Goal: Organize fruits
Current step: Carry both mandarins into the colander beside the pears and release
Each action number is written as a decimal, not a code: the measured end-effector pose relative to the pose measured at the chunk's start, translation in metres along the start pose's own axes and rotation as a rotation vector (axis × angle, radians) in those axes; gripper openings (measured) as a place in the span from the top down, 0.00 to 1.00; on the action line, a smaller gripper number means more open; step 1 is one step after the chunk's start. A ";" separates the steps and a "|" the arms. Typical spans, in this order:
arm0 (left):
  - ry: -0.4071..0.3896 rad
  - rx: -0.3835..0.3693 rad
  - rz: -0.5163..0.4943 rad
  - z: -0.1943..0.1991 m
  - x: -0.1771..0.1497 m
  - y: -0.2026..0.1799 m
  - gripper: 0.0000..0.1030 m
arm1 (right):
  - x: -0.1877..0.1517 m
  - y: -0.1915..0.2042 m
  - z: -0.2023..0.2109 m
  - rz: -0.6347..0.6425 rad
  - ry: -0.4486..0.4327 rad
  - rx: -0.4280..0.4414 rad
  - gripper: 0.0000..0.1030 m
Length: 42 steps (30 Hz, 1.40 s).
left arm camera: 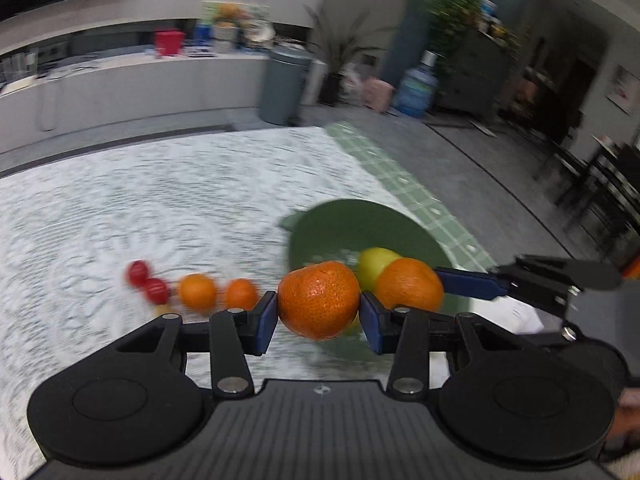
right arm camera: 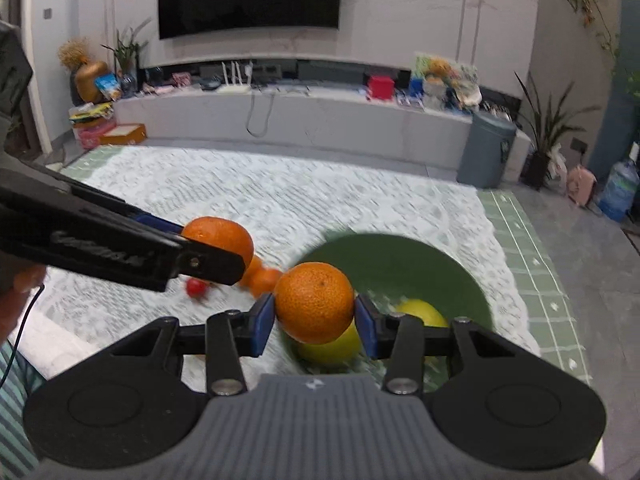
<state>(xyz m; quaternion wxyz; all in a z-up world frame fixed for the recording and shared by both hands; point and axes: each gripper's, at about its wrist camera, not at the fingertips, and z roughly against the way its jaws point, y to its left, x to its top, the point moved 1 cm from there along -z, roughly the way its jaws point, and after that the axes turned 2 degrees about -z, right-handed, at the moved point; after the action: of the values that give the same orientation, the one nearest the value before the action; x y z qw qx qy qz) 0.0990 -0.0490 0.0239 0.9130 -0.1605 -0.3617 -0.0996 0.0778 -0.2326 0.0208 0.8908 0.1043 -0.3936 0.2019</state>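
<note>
Both views are taken from just behind the fingers, close above the table, angled downward. The bowl is shared; each gripper is seen by the other camera.

No text, brand or number is legible anywhere. Raised lettering on the left gripper is too blurred to read.

Bare white tablecloth lay open beyond the green bowl; loose fruit crowded its left.
</note>
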 end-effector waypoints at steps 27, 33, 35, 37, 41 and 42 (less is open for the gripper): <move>0.442 -0.146 -0.142 -0.115 0.013 -0.031 0.51 | 0.005 -0.081 -0.095 0.086 0.471 0.165 0.60; 0.487 -0.194 -0.080 -0.123 0.013 -0.028 0.51 | 0.004 -0.087 -0.109 0.071 0.532 0.185 0.60; 0.494 -0.200 -0.061 -0.123 0.012 -0.029 0.51 | 0.005 -0.087 -0.111 0.064 0.543 0.195 0.59; 0.494 -0.189 -0.070 -0.123 0.012 -0.031 0.51 | 0.005 -0.084 -0.113 0.076 0.555 0.192 0.59; 0.482 -0.161 -0.084 -0.121 0.010 -0.035 0.51 | 0.004 -0.081 -0.115 0.102 0.562 0.184 0.59; 0.478 -0.158 -0.082 -0.120 0.009 -0.035 0.51 | 0.004 -0.081 -0.114 0.105 0.563 0.183 0.59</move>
<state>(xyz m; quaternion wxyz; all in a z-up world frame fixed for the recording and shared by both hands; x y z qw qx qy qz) 0.1705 -0.1262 -0.0446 0.9523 -0.1884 -0.1329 -0.1998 0.1917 -0.2645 -0.0546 0.9401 0.1037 -0.1160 0.3032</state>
